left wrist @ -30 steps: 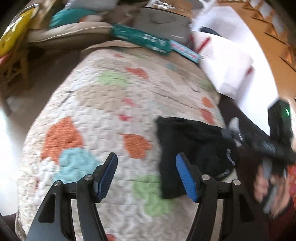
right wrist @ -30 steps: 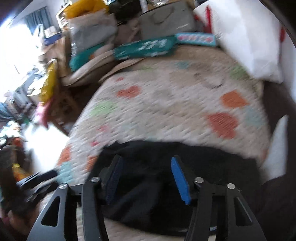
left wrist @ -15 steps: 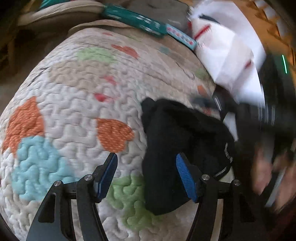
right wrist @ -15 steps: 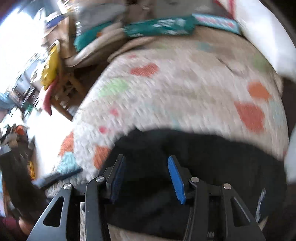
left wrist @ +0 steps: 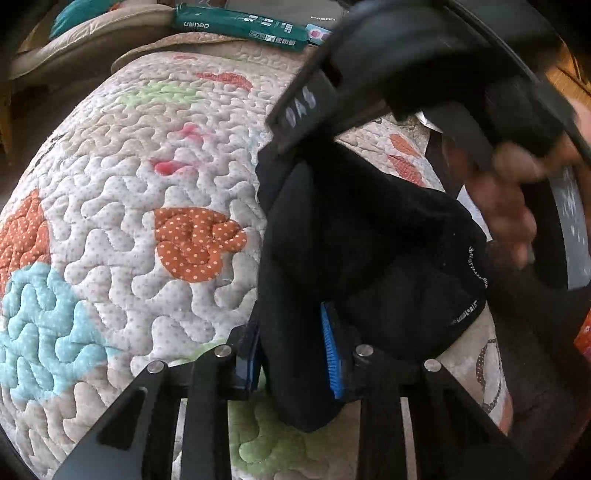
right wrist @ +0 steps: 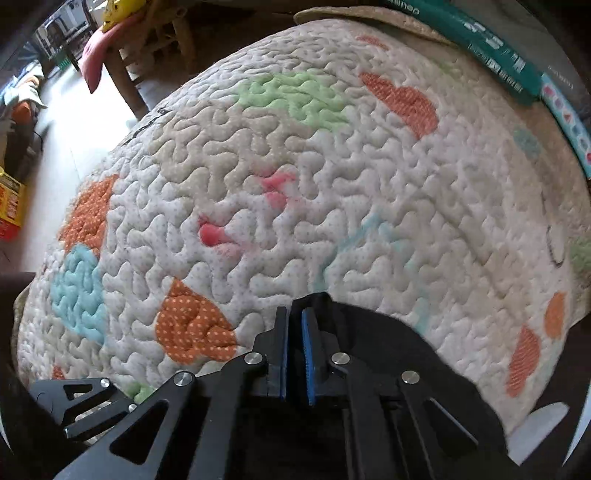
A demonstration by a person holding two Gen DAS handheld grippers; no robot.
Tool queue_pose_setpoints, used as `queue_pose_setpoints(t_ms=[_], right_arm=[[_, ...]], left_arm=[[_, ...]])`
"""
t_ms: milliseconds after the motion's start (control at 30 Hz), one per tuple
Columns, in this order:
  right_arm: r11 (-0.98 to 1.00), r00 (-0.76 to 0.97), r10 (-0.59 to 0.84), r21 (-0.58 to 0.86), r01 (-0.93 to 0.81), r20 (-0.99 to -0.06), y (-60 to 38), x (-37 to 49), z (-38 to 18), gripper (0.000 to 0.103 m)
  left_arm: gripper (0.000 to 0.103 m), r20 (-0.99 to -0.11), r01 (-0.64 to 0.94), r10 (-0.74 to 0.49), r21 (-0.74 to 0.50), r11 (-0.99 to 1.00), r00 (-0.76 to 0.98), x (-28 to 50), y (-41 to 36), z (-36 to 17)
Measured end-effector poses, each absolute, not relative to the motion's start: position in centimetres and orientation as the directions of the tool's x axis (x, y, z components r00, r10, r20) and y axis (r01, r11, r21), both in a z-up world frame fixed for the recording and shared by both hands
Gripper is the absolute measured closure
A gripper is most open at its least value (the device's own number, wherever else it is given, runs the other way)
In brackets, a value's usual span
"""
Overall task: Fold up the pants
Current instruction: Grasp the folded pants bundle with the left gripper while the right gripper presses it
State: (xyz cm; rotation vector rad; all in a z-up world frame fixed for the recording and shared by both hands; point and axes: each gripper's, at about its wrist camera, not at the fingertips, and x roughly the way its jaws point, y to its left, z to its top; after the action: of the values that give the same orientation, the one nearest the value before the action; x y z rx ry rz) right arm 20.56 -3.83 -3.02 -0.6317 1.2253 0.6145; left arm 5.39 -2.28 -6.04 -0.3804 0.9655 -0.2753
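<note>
Quilted in cream with orange, green and blue patches, the bedspread (left wrist: 122, 206) was our working surface, with a green box (left wrist: 240, 26) along its far edge. On it the black pants (left wrist: 369, 251) lay bunched toward the near right side in the left wrist view, and at the near bottom edge in the right wrist view (right wrist: 369, 339).

We had the left gripper (left wrist: 291, 354) closing on the pants' near left edge, a thick fold of black cloth between its blue pads and hanging past them toward the camera. From that claw the garment ran away and to the right, its printed waistband (left wrist: 476, 291) curving along the right side.

We had the right gripper (right wrist: 295, 354) pinched tight on a small peak of the cloth at the pants' far edge, the quilt lying open ahead of it. In the left wrist view the right gripper's body (left wrist: 424, 74) loomed above the pants' far end, with the hand (left wrist: 509, 206) behind it.

So we judged the two claws held opposite ends of the same left-hand edge, and that the fold would turn on carrying that edge across the open quilt. Whether the long axis ran straight between our grips, we could not tell.
</note>
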Motion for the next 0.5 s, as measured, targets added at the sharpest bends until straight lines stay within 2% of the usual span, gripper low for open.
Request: queue_pose_setpoints(t_ms=[67,233,267,300,367,400,433,500], right_arm=[[0.711,0.287,0.076,-0.15,-0.687,-0.955,-4.0,21.5,-2.5,0.103],[0.803,0.424,0.038,-0.224,-0.551,-0.905,-5.2,24.6,-0.9,0.102],[0.806,0.415,0.068,-0.195,-0.559,-0.907,-5.2,24.7,-0.6,0.102],[0.797,0.359,0.161,-0.093,-0.597,-0.919,-5.2,24.4,-0.3,0.1],[0.751,0.239,0.224,0.011,-0.661,-0.945,-4.6,23.6,-0.5,0.086],[0.727,0.209,0.205,0.006,-0.687,-0.956,-4.1,23.0,-0.9,0.05],[0.706,0.207,0.177,-0.023,-0.708,-0.962,-3.6,22.3,-1.3,0.023],[0.672,0.219,0.095,-0.1,-0.734,-0.971,-2.8,21.7,-2.5,0.029]], left_arm=[[0.076,-0.748,0.057,-0.383,-0.422,0.905,0.543,5.4,-2.7,-6.2],[0.076,-0.749,0.065,-0.362,-0.395,0.916,0.555,5.1,-3.4,-6.1],[0.076,-0.749,0.062,-0.361,-0.395,0.917,0.556,5.1,-3.5,-6.2],[0.076,-0.749,0.061,-0.355,-0.39,0.919,0.559,5.0,-3.6,-6.1],[0.076,-0.751,0.061,-0.344,-0.377,0.924,0.564,5.0,-3.9,-6.1],[0.076,-0.752,0.063,-0.337,-0.368,0.928,0.566,5.0,-4.2,-6.0],[0.076,-0.754,0.065,-0.333,-0.361,0.93,0.567,5.0,-4.4,-6.0],[0.076,-0.756,0.068,-0.327,-0.353,0.933,0.567,4.9,-4.7,-5.9]])
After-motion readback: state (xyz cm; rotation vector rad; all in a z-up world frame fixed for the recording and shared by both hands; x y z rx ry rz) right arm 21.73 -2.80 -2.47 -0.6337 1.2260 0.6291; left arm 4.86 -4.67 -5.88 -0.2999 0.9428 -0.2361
